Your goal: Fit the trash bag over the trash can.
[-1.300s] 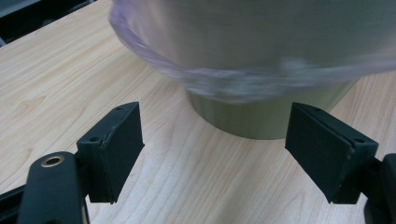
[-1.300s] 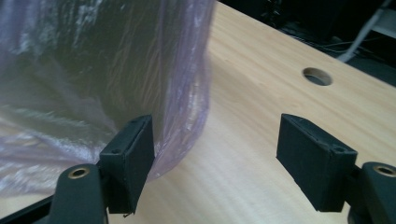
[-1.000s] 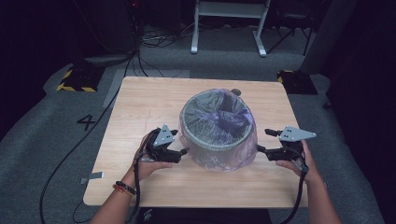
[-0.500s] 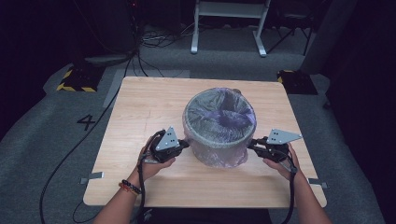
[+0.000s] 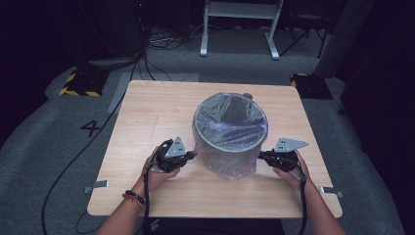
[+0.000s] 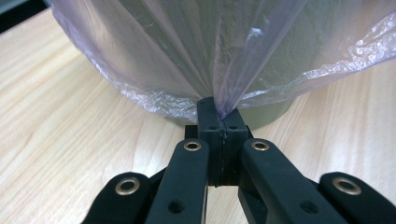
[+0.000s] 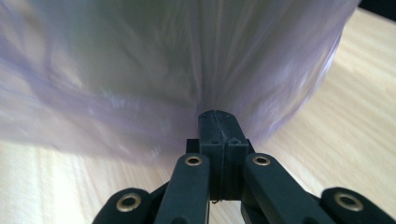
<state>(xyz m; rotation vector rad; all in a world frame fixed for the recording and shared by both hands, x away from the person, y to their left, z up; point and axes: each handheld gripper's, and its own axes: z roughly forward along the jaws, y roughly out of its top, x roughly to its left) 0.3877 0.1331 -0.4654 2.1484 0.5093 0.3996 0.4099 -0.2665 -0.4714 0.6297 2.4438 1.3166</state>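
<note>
A grey round bin (image 5: 221, 152) stands in the middle of the wooden table (image 5: 147, 112), lined with a thin purple plastic bag (image 5: 230, 111) that is folded over its rim and hangs down the outside. My left gripper (image 5: 193, 155) sits low at the bin's left side, shut on a pinch of the bag's film (image 6: 243, 60), which fans out from the left gripper (image 6: 219, 111). Low at the bin's right side, my right gripper (image 5: 262, 155) is likewise shut on the bag (image 7: 140, 70), the film drawn taut from the right gripper (image 7: 219, 122).
A small dark object (image 5: 247, 96) lies on the table just behind the bin. Bare tabletop spreads left and behind. On the grey floor are cables (image 5: 73, 161), a painted number 4 (image 5: 91, 128) and a white metal frame (image 5: 240, 24) at the back.
Both grippers have sunk down the bin's sides and moved in against it. Their jaws have gone from spread to shut on the bag's film.
</note>
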